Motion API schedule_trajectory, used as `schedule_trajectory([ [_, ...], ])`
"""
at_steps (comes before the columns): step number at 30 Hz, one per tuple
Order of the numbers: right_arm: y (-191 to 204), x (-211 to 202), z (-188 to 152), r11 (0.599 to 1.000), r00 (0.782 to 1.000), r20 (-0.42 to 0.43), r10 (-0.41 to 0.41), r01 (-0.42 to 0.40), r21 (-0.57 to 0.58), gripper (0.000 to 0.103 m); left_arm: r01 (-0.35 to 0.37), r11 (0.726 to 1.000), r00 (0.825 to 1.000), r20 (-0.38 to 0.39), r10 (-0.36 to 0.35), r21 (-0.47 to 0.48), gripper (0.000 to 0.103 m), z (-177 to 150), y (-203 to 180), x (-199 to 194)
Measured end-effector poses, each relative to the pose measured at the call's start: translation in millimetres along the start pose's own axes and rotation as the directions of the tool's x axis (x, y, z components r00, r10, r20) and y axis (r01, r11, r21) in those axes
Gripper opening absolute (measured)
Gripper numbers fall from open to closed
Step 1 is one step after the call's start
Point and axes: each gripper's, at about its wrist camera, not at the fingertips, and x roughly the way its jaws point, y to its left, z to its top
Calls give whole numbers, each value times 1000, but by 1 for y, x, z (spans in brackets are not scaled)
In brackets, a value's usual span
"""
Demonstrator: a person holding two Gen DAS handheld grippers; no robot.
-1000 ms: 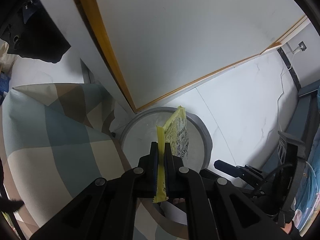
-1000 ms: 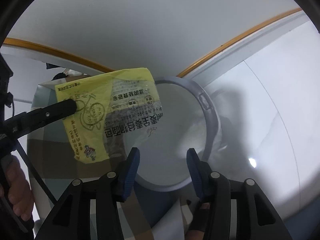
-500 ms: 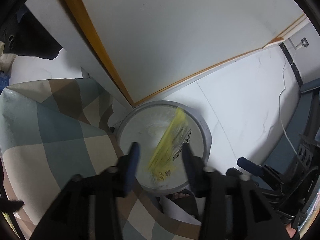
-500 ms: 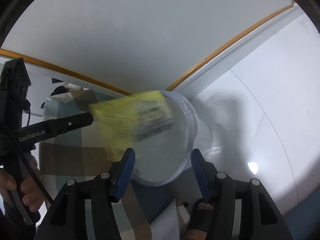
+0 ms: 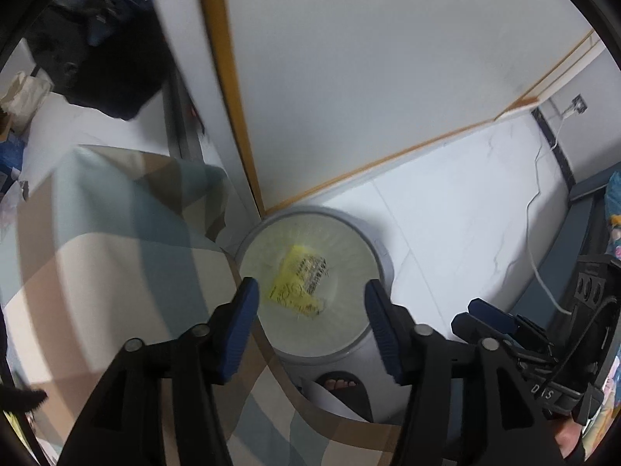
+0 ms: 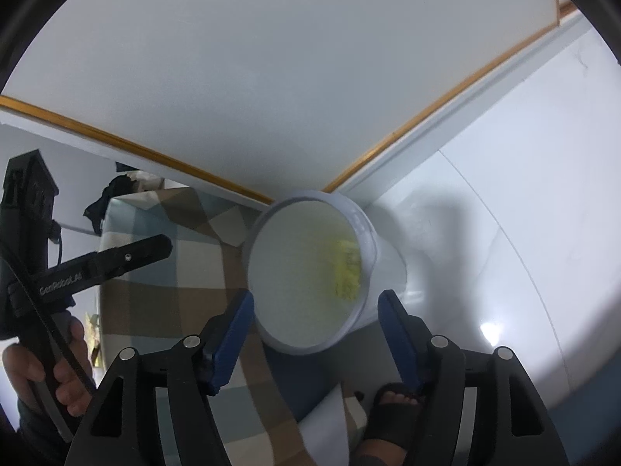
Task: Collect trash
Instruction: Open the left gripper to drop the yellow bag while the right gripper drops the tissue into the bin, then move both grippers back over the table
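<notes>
**Yellow wrapper down, bin has it**

Yellow snack wrapper [image 5: 299, 285] lies at the bottom of the lined grey bin [image 5: 382, 256], which stands on the floor in the far corner beside the checked cloth [image 5: 108, 256]. My left tool [image 5: 308, 306] hangs above the bin mouth, jaws spread wide and holding nothing; my right tool [image 6: 316, 324] is likewise wide open and empty. I judge this piece as dropped. Next, I reckon, I must turn both tools away from the bin and look for more trash, none of which shows here.
</notes>
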Motion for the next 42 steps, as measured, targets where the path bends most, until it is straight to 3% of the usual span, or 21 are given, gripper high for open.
schedule_trajectory([
  [6,28,-38,5,998,998,70,-6,10,-60,72,-14,999,987,160,19,-30,58,-15,11,-54],
  [8,43,-55,6,995,994,109,-11,21,-93,74,-34,998,973,228,44,-47,66,-22,18,-75],
  [12,77,-92,3,980,980,195,-47,84,-183,77,-64,993,942,324,94,-100,72,-38,36,-115],
  [18,141,-146,-13,930,942,330,-68,180,-321,77,-110,979,874,453,179,-174,79,-70,68,-170],
  [24,208,-197,-39,881,894,449,11,203,-426,80,-151,962,810,528,253,-229,83,-95,90,-207],
  [28,249,-218,-64,853,864,498,72,206,-480,85,-130,949,764,582,280,-286,84,-119,114,-240],
  [36,305,-219,-109,818,837,520,168,176,-548,90,-124,921,686,639,348,-369,92,-161,154,-271],
  [42,344,-195,-143,776,828,517,219,173,-607,95,-132,900,656,645,393,-415,92,-192,182,-275],
])
